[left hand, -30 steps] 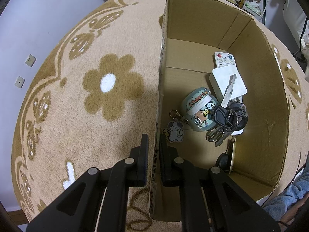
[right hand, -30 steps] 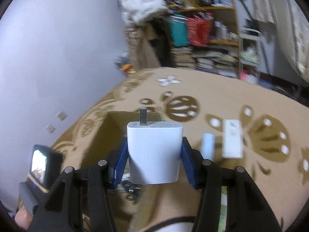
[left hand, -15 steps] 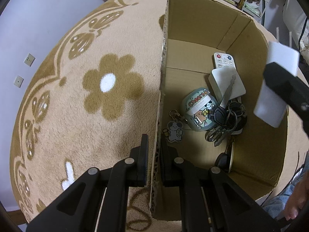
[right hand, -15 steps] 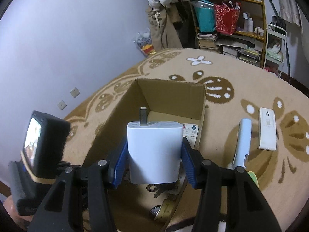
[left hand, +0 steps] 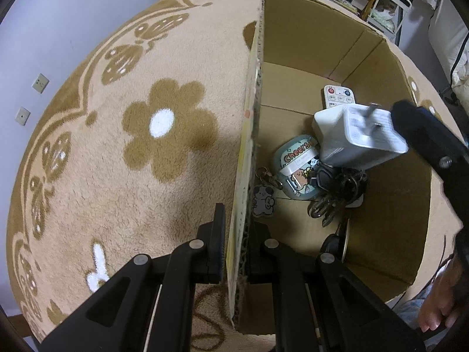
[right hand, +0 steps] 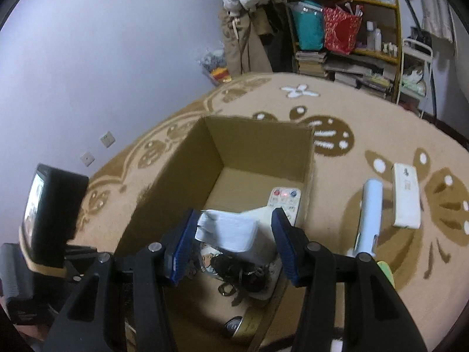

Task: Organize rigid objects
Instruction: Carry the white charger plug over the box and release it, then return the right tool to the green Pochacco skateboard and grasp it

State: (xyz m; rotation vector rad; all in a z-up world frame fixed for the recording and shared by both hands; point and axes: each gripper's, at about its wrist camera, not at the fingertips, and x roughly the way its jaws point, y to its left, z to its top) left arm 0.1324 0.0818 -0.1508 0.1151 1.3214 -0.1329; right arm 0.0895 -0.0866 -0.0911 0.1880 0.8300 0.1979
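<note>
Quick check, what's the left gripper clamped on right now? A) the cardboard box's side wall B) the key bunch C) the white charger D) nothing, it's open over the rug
A: the left gripper has its jaws shut on either side of the cardboard box side wall, while the white charger is at the right gripper, whose jaws stand open.
</note>
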